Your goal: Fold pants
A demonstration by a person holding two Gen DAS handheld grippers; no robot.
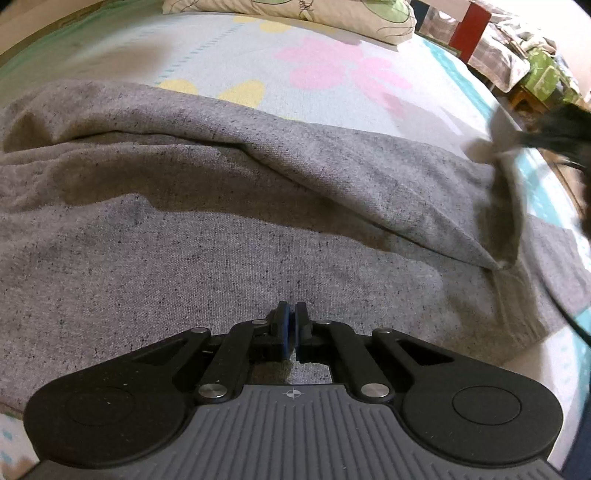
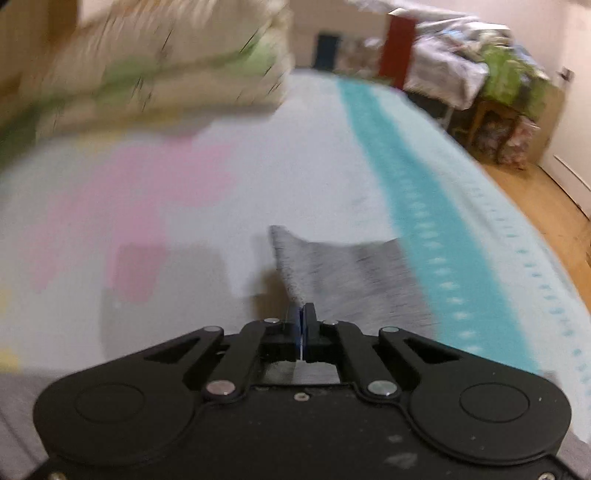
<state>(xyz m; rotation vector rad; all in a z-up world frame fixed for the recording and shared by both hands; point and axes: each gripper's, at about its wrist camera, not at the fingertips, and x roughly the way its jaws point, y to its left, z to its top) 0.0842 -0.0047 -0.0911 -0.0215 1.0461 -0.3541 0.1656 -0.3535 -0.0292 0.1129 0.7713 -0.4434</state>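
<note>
Grey pants point(image 1: 221, 240) lie spread over a bed in the left wrist view, with one long fold raised across them toward the right. My left gripper point(image 1: 290, 314) is shut, tips down on the flat grey cloth; no cloth shows pinched between its pads. At the right edge my right gripper point(image 1: 554, 129), dark and blurred, holds up an edge of the pants. In the right wrist view the right gripper point(image 2: 303, 314) is shut on that grey cloth point(image 2: 340, 273), which rises just beyond its tips.
The bed sheet point(image 1: 332, 66) is pale with pink and yellow flowers and a teal band point(image 2: 406, 206). A flowered pillow point(image 1: 295, 14) lies at the far end. Beyond the bed's right edge are wooden floor point(image 2: 546, 206), a red post point(image 1: 474, 29) and piled clutter point(image 2: 509, 74).
</note>
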